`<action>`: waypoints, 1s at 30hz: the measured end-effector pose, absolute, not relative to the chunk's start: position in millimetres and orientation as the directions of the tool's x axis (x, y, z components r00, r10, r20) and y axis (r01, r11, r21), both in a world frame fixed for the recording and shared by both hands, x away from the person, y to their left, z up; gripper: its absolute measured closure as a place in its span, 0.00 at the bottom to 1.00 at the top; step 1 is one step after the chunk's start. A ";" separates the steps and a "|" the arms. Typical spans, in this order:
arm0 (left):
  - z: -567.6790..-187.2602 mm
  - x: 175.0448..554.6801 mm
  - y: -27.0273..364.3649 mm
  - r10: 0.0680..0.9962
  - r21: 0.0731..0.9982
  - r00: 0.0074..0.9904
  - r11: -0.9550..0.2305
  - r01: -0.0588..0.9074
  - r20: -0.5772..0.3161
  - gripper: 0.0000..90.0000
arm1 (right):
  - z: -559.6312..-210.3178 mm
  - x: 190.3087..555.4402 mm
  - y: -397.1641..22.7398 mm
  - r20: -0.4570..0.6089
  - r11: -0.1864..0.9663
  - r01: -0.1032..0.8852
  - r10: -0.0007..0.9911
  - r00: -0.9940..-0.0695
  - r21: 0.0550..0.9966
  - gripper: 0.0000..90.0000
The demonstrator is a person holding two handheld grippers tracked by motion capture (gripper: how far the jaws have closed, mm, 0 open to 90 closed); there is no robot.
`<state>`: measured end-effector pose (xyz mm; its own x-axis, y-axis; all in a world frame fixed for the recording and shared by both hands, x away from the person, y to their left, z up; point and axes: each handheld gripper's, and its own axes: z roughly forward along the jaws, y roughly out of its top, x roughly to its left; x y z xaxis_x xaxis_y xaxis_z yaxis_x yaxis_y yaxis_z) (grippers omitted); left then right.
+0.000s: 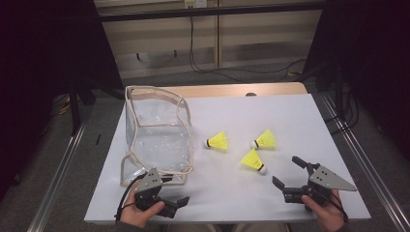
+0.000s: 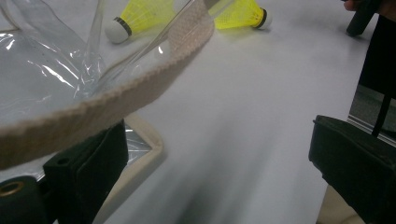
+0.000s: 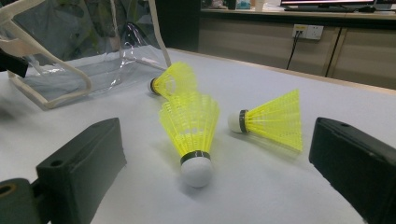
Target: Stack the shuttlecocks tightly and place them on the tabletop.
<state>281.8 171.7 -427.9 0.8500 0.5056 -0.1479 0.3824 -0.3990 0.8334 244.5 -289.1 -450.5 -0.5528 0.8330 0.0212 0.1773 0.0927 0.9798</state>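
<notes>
High view: right gripper (image 1: 289,175), jaws spread, sits just near of the nearest shuttlecock (image 1: 253,160); left gripper (image 1: 175,192), also spread, sits beside the clear bag (image 1: 155,135).

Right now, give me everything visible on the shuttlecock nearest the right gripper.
The nearest shuttlecock is bright yellow with a netted, plastic-looking skirt, a black band and a rounded white cork. It lies on its side on the white table, cork toward the right gripper, skirt pointing away. It sits ahead of that gripper's open jaws, not between them. Nothing touches it but the table; the other two shuttlecocks lie apart from it.
</notes>
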 end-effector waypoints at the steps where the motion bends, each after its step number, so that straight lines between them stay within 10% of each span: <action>1: -427.9 281.6 171.8 0.506 0.833 0.850 -0.399 0.383 -0.148 0.05 | -450.5 244.5 -289.1 0.022 0.092 0.177 0.833 -0.553 0.980 0.03; 30: -423.9 282.8 194.5 0.556 0.848 0.819 -0.360 0.388 -0.138 0.05 | -450.4 244.7 -288.9 0.021 0.094 0.177 0.831 -0.556 0.980 0.03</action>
<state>282.8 194.5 -423.9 0.8193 0.5564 -0.1385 0.3879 -0.3600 0.8485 244.7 -288.9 -450.4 -0.5555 0.8312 0.0206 0.1770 0.0940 0.9797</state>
